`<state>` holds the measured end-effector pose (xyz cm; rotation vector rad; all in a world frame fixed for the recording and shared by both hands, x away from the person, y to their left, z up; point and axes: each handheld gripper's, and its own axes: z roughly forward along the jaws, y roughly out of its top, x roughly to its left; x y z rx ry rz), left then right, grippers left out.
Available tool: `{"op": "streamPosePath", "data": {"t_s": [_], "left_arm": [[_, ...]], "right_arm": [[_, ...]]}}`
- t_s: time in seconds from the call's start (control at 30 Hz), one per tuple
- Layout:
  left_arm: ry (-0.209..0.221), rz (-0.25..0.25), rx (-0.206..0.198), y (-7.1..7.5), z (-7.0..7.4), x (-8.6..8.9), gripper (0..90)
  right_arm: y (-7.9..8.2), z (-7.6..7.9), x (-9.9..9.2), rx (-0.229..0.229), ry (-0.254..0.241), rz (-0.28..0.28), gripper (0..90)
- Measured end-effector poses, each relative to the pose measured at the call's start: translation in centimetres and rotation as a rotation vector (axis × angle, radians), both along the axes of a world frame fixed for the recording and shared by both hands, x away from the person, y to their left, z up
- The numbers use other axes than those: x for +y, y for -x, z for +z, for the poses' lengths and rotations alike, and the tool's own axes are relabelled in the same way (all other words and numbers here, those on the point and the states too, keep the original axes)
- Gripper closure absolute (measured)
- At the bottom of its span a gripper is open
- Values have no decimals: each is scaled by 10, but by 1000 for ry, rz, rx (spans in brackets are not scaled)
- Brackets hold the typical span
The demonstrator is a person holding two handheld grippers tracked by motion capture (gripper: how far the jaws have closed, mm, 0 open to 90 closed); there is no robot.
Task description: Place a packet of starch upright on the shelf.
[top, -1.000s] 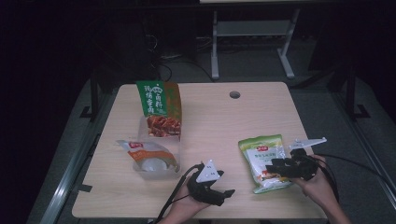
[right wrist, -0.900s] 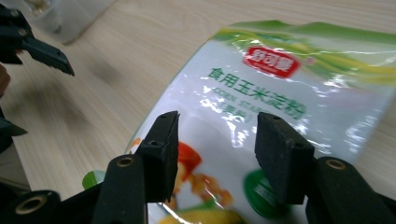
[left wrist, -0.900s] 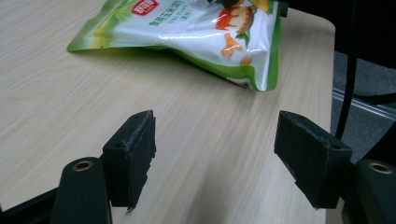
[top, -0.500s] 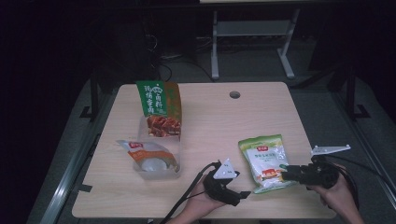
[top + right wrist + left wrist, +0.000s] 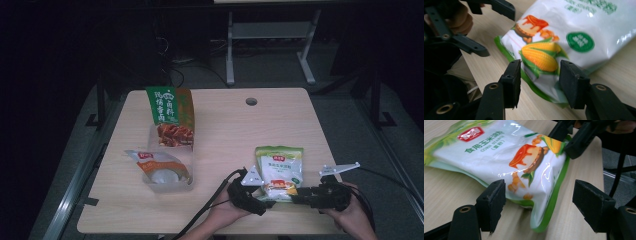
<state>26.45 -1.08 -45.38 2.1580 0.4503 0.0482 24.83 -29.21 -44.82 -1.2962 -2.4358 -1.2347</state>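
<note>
My left gripper (image 5: pixel 264 202) sits at the near edge of the table (image 5: pixel 225 125), its jaws spread wide on either side of the near left corner of the corn starch bag (image 5: pixel 280 170), not pressing it. My right gripper (image 5: pixel 295 196) comes in from about three o'clock, jaws parted around the bag's near right corner, the pads (image 5: pixel 571 82) just beside the plastic; I cannot tell whether they touch it. The bag lies flat toward five o'clock on the tabletop. Well apart, toward nine o'clock, a clear tray (image 5: pixel 172 172) holds a white pouch (image 5: pixel 157 167), and a green packet (image 5: pixel 170 112) leans up from its far end.
</note>
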Motion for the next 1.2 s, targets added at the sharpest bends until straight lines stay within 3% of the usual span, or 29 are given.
{"op": "streamPosePath", "data": {"t_s": [0.1,0.17,0.23,0.37,0.47,0.67,0.73,0.83,0.93,1.07,1.2], "left_arm": [[1,23,2,-3,-1,-1,265],[-2,38,9,-5,-1,-3,289],[1,62,19,-7,-2,-5,323],[-1,68,29,-11,0,-7,337],[-6,65,25,-12,0,-7,337],[9,75,48,-16,-1,-6,331],[11,72,50,-17,-2,-6,325],[16,78,63,-18,-3,-6,311],[15,77,70,-21,-3,-5,294],[37,96,118,-23,-5,-2,261],[68,99,157,-29,-4,1,223]], "right_arm": [[-4,10,-2,-43,-10,-36,487],[-12,16,-5,-89,7,-88,451],[-21,20,-9,-101,32,-143,428],[-47,15,-17,-79,63,-215,425],[-62,6,-20,-33,70,-252,426],[-77,-10,-18,51,52,-252,512],[-77,-12,-18,91,-1,-262,600],[-77,-11,-15,103,-17,-241,786],[-75,-8,-9,121,-13,-233,878],[-70,0,-5,93,25,-229,892],[-61,8,-7,29,-27,-232,894]]}}
